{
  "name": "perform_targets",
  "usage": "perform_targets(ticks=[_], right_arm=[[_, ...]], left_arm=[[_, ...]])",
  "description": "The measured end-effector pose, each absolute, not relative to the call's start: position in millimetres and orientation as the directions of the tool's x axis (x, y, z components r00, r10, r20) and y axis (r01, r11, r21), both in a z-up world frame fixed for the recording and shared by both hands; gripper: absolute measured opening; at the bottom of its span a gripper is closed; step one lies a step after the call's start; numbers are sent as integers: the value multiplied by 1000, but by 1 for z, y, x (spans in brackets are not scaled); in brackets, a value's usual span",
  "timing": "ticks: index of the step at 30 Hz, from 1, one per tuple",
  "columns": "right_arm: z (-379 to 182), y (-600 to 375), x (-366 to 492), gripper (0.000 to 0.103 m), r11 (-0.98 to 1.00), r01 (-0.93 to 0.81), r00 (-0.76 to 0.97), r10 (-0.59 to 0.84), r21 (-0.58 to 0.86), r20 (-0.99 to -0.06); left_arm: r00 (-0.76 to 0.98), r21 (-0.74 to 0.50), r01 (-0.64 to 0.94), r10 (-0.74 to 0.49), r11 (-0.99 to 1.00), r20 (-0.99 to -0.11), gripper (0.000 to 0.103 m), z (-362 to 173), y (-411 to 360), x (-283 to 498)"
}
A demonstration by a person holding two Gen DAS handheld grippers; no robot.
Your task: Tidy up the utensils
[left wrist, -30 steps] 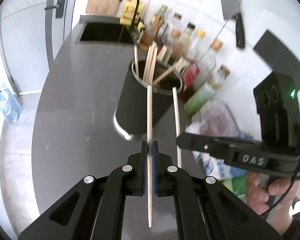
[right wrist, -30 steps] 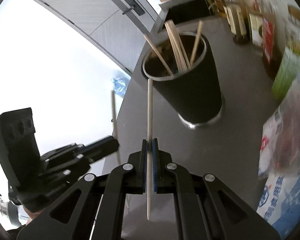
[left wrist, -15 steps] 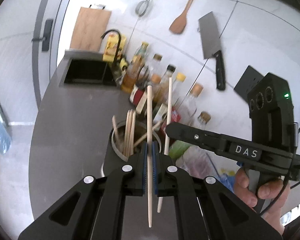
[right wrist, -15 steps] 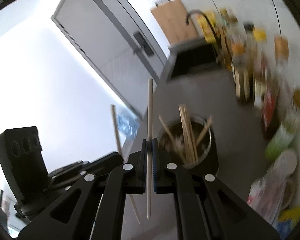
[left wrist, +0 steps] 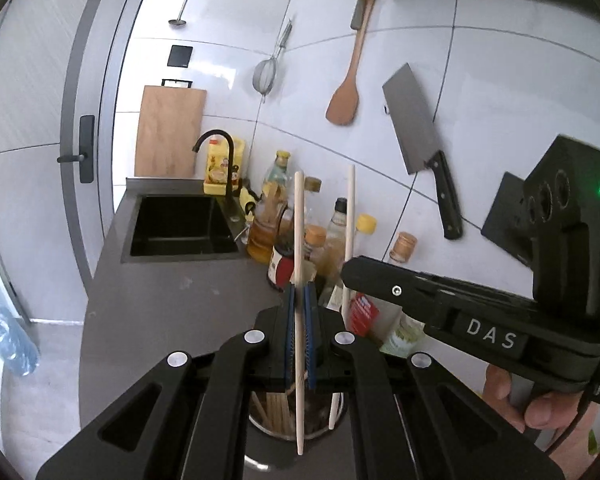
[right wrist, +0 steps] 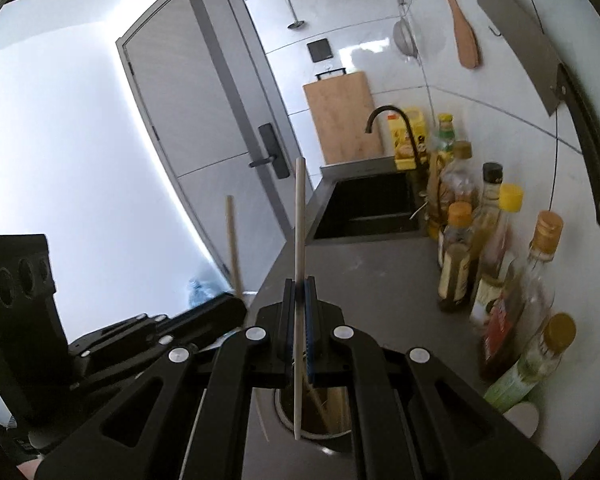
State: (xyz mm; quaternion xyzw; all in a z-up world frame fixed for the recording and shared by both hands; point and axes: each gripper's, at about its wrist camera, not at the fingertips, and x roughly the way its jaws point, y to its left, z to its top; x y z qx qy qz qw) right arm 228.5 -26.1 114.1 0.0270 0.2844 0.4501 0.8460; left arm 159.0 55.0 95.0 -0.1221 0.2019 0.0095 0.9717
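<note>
You've swung both hand-held grippers up over the black holder (left wrist: pixel 296 424): a second ago it stood ahead at frame centre, now it sits at the bottom, chopstick tips at its mouth.

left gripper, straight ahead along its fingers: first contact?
Probably the cluster of glass condiment bottles against the white tiled wall, directly past the left gripper holding a pale wooden chopstick; depth is unclear.

Bottles (right wrist: pixel 476 248) crowded the wall side to my right, blocking passage there. Sink (left wrist: pixel 180 224) lay ahead; bare worktop (left wrist: pixel 160 304) between it and the holder (right wrist: pixel 320 432) gave open room. Right gripper (left wrist: pixel 350 276) hung close beside my left gripper (left wrist: pixel 299 300).
</note>
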Motion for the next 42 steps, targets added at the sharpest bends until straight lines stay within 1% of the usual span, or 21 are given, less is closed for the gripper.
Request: perform_targets(ticks=[2,5,8,10,16,17,18,19,24,26,29,32,34,35,36,38,40,41,42], right_arm=[[109,-25,237,5,598,-740,436,775,308,-457],[97,-22,245,5,614,-732,451,761,293,-467],[82,-19,251,5,622,-724,445,751,297,-488],[73,-19,254,5,625,-718,439,748,305,-498],[50,-23,267,7,650,-675,413,725,349,-550],[47,-24,268,15,648,-672,407,727,357,-553],[47,-25,268,28,649,-670,404,727,362,-555],[47,-26,267,31,651,-666,409,727,364,-551],[56,-34,260,31,651,-663,427,734,369,-528],[56,-34,258,31,662,-661,434,722,355,-538],[55,-37,256,32,656,-656,420,728,373,-542],[56,-42,249,36,654,-654,416,730,379,-542],[59,-44,242,42,658,-657,424,726,368,-542],[61,-47,239,50,660,-656,427,725,366,-540],[62,-49,236,54,657,-657,427,728,370,-535],[67,-55,228,56,651,-662,425,734,370,-530],[71,-63,217,63,648,-669,427,736,363,-526],[72,-66,213,69,641,-673,421,742,369,-521],[73,-70,208,74,627,-678,405,754,384,-517]], left_arm=[[927,-230,-79,-13,970,-375,4,94,59,163],[934,-262,-79,-21,962,-357,4,87,67,169],[927,-284,-84,-30,955,-373,4,77,74,178],[925,-276,-97,-15,956,-379,4,68,76,180],[902,-278,-102,-29,955,-432,5,48,74,187],[899,-276,-102,-31,956,-437,5,47,73,187],[896,-272,-103,-29,957,-443,5,45,72,186],[895,-270,-106,-26,957,-446,5,45,72,186],[899,-275,-109,-24,955,-438,5,49,71,177],[897,-275,-109,-25,955,-442,5,51,70,175],[894,-266,-107,-24,958,-447,5,52,66,168],[890,-260,-123,-9,958,-455,6,54,64,160],[888,-254,-139,7,957,-459,11,56,64,153],[889,-250,-142,13,958,-458,19,59,63,148],[889,-245,-147,20,958,-457,22,62,62,142],[890,-237,-150,27,960,-455,22,68,61,131],[890,-232,-153,32,961,-455,22,74,58,118],[886,-228,-156,35,961,-462,25,76,57,113],[882,-223,-161,39,962,-470,31,78,55,106]])
